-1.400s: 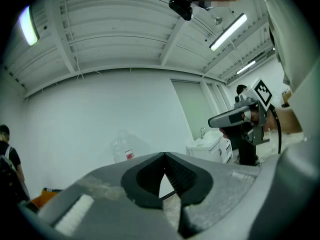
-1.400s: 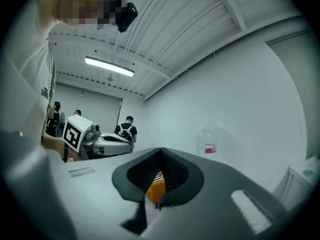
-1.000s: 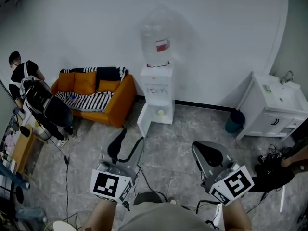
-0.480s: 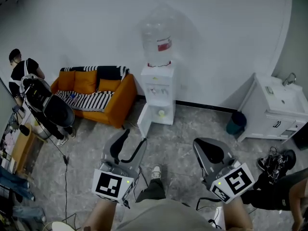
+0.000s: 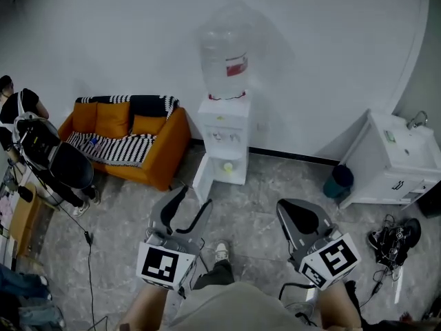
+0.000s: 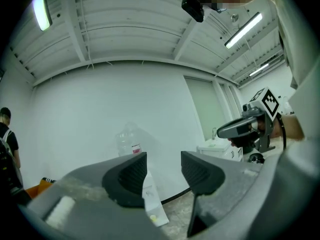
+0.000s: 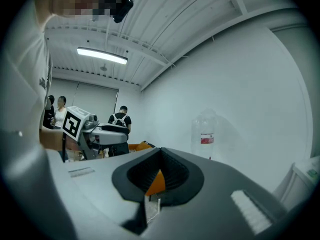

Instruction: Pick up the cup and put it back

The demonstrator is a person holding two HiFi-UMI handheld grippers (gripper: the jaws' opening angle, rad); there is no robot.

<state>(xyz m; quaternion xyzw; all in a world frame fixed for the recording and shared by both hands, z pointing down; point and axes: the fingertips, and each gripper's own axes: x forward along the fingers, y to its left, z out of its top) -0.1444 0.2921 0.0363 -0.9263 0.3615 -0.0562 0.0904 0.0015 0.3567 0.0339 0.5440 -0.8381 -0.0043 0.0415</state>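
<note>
Step in hand: approach, nothing picked up yet. The person holds the 2 grippers low and pointed toward the tall white water dispenser with a clear bottle on top (image 5: pixel 224 133).

State of the left gripper (image 5: pixel 195 196): jaws stand partly apart with nothing between them, only the far-off dispenser shows in the gap. State of the right gripper (image 5: pixel 284 211): jaws closed pad to pad, empty. The orange seen through its slit is the sofa behind, not a held thing.

The cup is not clearly found. A small pale yellow object (image 5: pixel 227 165) sits in the dispenser's open lower compartment, whose white door (image 5: pixel 202 179) is swung out to the left. It could be the cup but is too small to tell. It is well apart from both grippers.

Next move, my read: walk closer, lower the left gripper level with that compartment, get its jaws around the object, then close. The right gripper would need opening first if used. The door edge and compartment walls look like tight clearance.

Surface and room:
- No bench near the dispenser.
- Grey marbled stone floor (image 5: pixel 255 209) and plain white wall (image 5: pixel 331 61).
- Orange sofa with black-and-white striped throw (image 5: pixel 160 143) against the wall, left of the dispenser.
- White cabinet with sink and tap (image 5: pixel 396 161) at right, with a round teal bin (image 5: pixel 339 181) just beside it.
- Tangle of black cables (image 5: pixel 389 238) on the floor at right.
- A person in a black top (image 5: pixel 15 109) at far left
</note>
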